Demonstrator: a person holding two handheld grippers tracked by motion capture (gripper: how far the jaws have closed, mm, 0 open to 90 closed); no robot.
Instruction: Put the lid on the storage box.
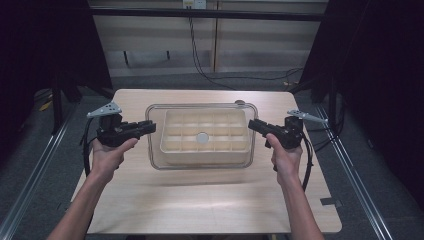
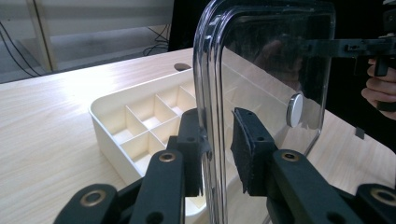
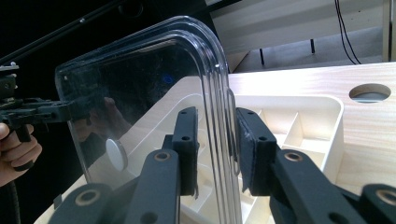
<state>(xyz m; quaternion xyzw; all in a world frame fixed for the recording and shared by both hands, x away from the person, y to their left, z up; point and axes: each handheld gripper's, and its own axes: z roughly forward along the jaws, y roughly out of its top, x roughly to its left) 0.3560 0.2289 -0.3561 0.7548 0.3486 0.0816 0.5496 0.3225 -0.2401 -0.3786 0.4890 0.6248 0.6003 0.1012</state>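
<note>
**Clear plastic lid held at both ends above a cream tray**

Clear plastic, with rounded corners and a small round silver disc [image 1: 202, 137] at its centre, the lid [image 1: 156, 150] hangs level over a cream divided tray [image 1: 204, 149] that sits on the pale wood surface [image 1: 200, 200]. From the high view the lid covers the tray fully and overhangs it on all sides.

The left gripper [image 1: 150, 126] reaches in from the lid's left end, held in the person's left hand [image 1: 107, 152]. In the left gripper view its two black jaws stand on either side of the lid's thick rim: one jaw is pressed against the rim, and the other sits just beside it with a narrow gap showing. So the jaws are set close about the edge, but I cannot tell whether they pinch it firmly.

The right gripper [image 1: 252, 125] meets the lid's right end, held in the right hand [image 1: 284, 155]. In the right gripper view its jaws likewise straddle the rim, close on both sides, with the inner jaw touching the plastic.

In both gripper views the tray's square compartments lie below the lid, apart from it. A round hole [image 3: 370, 92] is cut in the surface beyond the tray.
</note>
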